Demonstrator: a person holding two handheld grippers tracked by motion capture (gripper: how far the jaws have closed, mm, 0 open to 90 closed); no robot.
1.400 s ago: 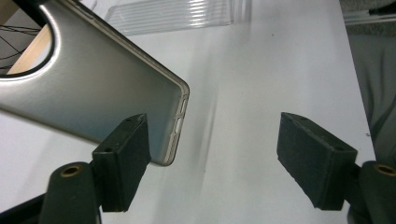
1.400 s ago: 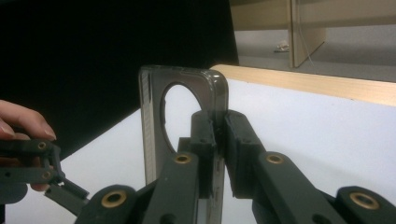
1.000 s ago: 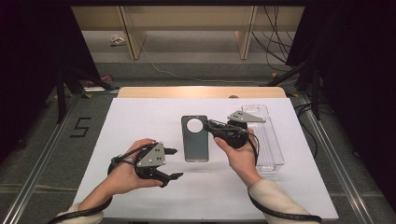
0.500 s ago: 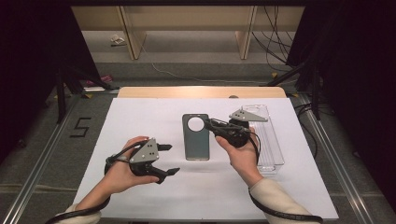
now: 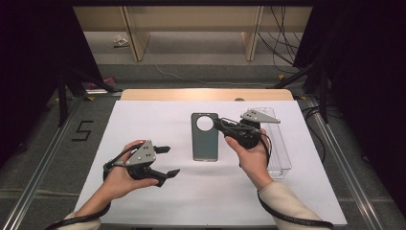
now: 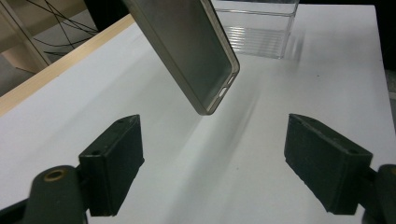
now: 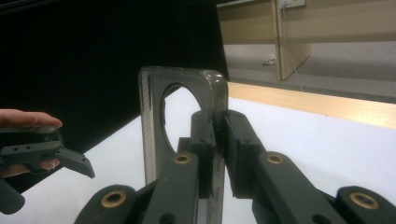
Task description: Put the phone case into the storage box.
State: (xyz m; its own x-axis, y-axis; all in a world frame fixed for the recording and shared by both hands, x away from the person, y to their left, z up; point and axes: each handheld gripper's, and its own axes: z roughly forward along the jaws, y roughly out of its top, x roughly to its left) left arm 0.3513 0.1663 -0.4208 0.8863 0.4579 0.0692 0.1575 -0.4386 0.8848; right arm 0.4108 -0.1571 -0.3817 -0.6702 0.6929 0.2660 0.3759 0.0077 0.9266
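Note:
A grey translucent phone case (image 5: 205,139) with a round camera hole hangs tilted a little above the white table; its shadow lies on the sheet below it. My right gripper (image 5: 221,125) is shut on the case's edge beside the hole, and in the right gripper view the jaws (image 7: 219,126) pinch the case (image 7: 152,135) on both sides. My left gripper (image 5: 171,160) is open to the left of the case, apart from it. In the left gripper view the case's lower corner (image 6: 187,46) hovers ahead of the wide-open gripper (image 6: 229,172), which holds nothing.
A clear plastic box (image 5: 277,143) lies on the table right of my right hand, also at the far end of the left gripper view (image 6: 254,28). The white sheet (image 5: 143,120) covers the table; a wooden edge (image 5: 206,94) runs along the back.
My left gripper has drifted a little to the left, away from the case. The right gripper and the case have hardly moved.

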